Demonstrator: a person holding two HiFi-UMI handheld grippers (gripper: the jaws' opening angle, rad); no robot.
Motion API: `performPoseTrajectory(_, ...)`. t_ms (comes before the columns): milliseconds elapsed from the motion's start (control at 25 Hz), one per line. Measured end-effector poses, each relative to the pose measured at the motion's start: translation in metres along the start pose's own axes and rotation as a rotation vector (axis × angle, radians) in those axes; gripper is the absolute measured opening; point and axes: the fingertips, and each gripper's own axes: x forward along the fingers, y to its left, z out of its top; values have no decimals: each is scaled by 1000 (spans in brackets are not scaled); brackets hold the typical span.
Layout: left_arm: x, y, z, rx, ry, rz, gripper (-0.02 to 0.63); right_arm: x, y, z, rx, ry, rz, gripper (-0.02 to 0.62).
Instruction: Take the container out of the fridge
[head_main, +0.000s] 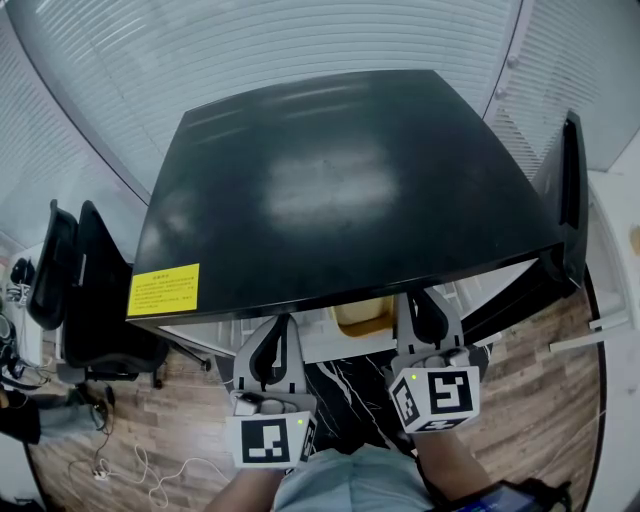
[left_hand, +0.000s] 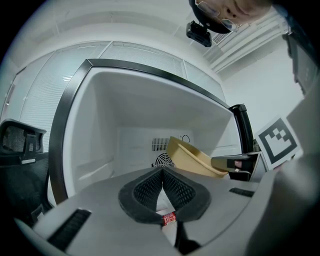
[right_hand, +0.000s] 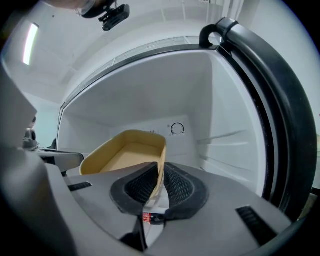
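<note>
Container (right_hand: 125, 152): tan open tray, inside the open fridge (right_hand: 227, 120) | your right gripper (right_hand: 159, 169): clamped on the tray's side wall | your left gripper (left_hand: 163, 172): jaws pressed together, holding nothing

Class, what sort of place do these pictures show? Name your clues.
Probably an office: a small black fridge beside a black office chair, slatted blinds behind, cables on the wooden floor.

Fridge top (head_main: 350, 180) hides most of the container (head_main: 362, 314) — yellow sticker (head_main: 164, 290) print (tiny) unreadable.
</note>
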Motion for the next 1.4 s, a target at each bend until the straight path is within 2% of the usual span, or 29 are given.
performPoseTrajectory(160,-2,-2,2,-10,-5,-1,14,-3,3,1,-23,1,0,35)
performPoseTrajectory(1400,-31,-18,21,12,-62,-55,14,-46,15,18,-63,-55,-24,32)
